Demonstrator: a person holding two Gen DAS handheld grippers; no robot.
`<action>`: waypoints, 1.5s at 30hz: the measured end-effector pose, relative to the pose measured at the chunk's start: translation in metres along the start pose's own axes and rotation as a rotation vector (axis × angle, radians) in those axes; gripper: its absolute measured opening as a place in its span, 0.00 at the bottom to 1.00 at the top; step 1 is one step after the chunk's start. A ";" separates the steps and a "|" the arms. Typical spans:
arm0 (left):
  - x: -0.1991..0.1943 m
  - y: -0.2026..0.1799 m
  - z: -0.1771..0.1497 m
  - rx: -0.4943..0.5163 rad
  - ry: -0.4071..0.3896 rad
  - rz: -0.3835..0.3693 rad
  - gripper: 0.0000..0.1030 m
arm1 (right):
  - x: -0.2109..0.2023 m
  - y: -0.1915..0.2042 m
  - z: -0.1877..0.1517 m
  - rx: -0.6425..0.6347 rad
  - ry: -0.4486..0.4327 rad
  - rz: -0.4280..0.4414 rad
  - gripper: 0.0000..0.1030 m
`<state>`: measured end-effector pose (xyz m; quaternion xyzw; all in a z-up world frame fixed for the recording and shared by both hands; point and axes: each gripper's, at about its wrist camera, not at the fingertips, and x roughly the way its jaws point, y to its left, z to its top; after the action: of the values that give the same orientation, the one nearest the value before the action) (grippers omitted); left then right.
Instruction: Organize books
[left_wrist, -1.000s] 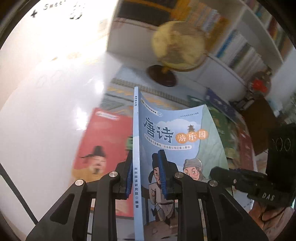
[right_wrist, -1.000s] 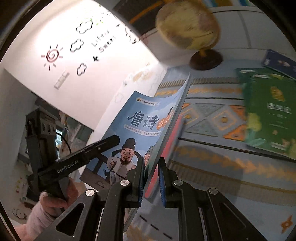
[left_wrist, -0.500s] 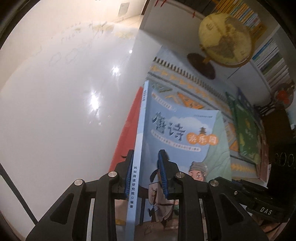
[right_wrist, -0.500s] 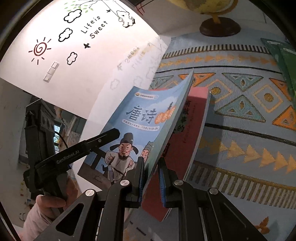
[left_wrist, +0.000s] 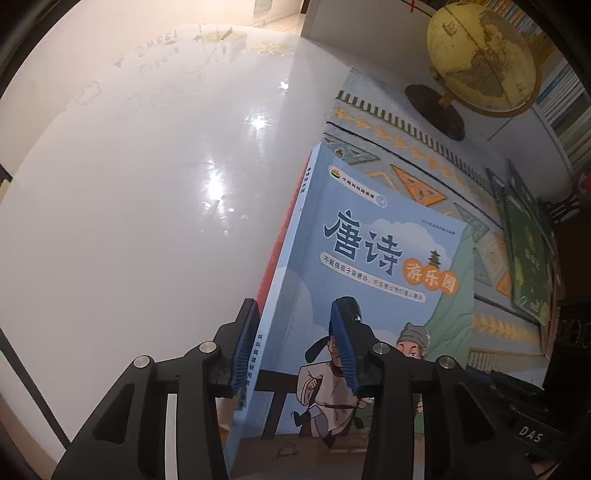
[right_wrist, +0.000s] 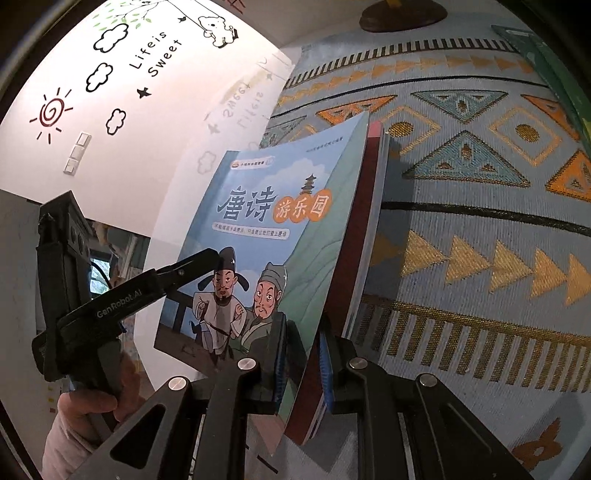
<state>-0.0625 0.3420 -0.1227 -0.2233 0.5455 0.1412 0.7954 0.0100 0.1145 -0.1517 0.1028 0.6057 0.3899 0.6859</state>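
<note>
A light-blue picture book (left_wrist: 369, 258) with two cartoon men on its cover lies tilted over a red book (right_wrist: 362, 240), at the edge of a patterned cloth. My left gripper (left_wrist: 293, 347) straddles its spine end. Its jaws are opening: the left pad stands just off the spine, and the right pad hovers above the cover. From the other side, my right gripper (right_wrist: 303, 362) is shut on the long free edge of the blue book (right_wrist: 258, 221). The red book (left_wrist: 284, 236) shows only as a thin strip under the spine.
The blue and orange patterned cloth (right_wrist: 480, 221) covers the right part of a glossy white table (left_wrist: 129, 221). A globe (left_wrist: 480, 55) stands at the cloth's far end. Green books (left_wrist: 528, 258) lie at the right. A person's hand (right_wrist: 88, 406) holds the left gripper.
Both grippers have come down with the blue book, which now rests over the red book. The left gripper's pads, tight on the spine before, have spread apart.
</note>
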 end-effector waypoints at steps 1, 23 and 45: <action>0.000 0.000 0.001 -0.008 0.009 0.007 0.38 | 0.001 -0.001 0.001 0.008 0.000 0.003 0.15; -0.032 -0.050 0.001 0.129 -0.030 0.200 0.36 | -0.054 -0.010 0.017 0.022 -0.034 -0.049 0.17; -0.139 -0.143 -0.057 0.304 -0.262 0.162 0.38 | -0.237 -0.044 -0.040 -0.174 -0.221 -0.153 0.18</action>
<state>-0.0920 0.1926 0.0178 -0.0361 0.4686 0.1487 0.8701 0.0002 -0.0853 -0.0104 0.0390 0.4966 0.3738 0.7824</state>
